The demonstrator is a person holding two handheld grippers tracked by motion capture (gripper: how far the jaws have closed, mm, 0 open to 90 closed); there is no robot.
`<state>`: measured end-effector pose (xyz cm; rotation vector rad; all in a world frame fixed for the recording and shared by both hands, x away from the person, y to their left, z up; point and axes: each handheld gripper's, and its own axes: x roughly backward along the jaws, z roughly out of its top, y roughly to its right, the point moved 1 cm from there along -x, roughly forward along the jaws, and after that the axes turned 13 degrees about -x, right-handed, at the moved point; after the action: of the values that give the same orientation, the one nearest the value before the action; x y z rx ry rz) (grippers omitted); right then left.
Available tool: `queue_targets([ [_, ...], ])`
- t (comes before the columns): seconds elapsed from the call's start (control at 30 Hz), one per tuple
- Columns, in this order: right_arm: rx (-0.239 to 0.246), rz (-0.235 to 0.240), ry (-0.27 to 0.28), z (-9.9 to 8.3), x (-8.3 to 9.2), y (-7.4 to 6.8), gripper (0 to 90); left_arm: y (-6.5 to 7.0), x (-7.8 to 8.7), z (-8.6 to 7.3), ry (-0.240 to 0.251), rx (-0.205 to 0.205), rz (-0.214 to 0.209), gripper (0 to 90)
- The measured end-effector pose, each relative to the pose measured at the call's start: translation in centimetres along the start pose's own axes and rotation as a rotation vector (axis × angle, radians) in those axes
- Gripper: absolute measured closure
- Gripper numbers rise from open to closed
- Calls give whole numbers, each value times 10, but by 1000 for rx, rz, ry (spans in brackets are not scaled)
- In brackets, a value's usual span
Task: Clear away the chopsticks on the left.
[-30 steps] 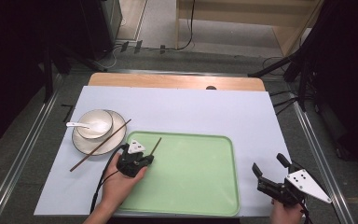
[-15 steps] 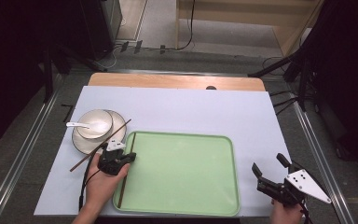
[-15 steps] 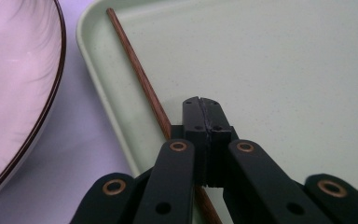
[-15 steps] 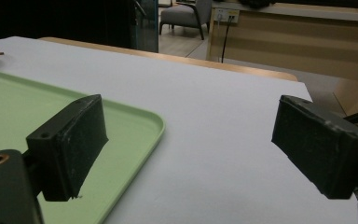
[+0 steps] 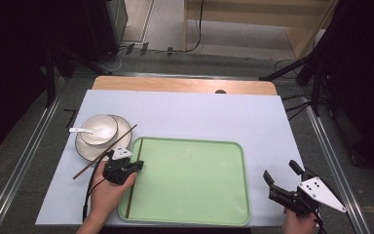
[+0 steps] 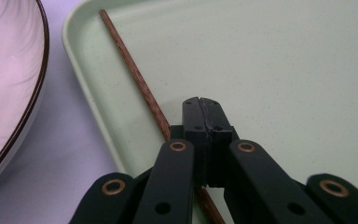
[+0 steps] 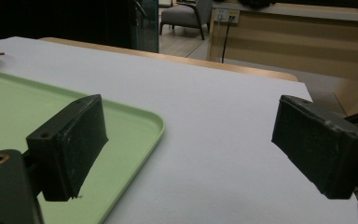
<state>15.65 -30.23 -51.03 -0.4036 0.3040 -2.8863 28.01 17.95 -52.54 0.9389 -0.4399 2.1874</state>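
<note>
Left fingers [image 6: 204, 122] pressed together, perhaps grazing the chopstick [image 6: 140, 84] on the tray [image 6: 284, 70]; right fingers [image 7: 77, 140] wide apart, empty.

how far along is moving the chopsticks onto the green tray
About halfway. One chopstick already lies inside the green tray along its left rim, with the shut left gripper beside it. The other chopstick rests across the plate, yet to be moved. The right gripper waits open.
</note>
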Motion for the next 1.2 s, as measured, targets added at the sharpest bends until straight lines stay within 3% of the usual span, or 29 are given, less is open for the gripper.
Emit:
queue_targets([
  [0.23, 0, 0, 0, 0, 0, 0, 101, -2, 2, 0, 9, -2, -9, 850],
  [0.47, -1, -1, 3, 0, 0, 0, 101, -10, 18, 1, 65, -27, -21, 717],
  [0.63, -1, 0, 2, 0, 0, 0, 101, -29, 46, -1, 104, -15, 19, 682],
  [0.87, 0, 1, 1, 0, 0, -1, 101, -53, 67, -11, 100, 3, 84, 698],
  [0.9, 0, 1, 1, 0, 0, -1, 101, -62, 75, -16, 91, 14, 104, 713],
  [1.03, 2, 0, 1, 0, -1, -1, 101, -76, 83, -24, 77, 12, 138, 735],
  [1.2, 1, 0, 0, 0, -1, -1, 101, -86, 84, -29, 70, 1, 149, 726],
])
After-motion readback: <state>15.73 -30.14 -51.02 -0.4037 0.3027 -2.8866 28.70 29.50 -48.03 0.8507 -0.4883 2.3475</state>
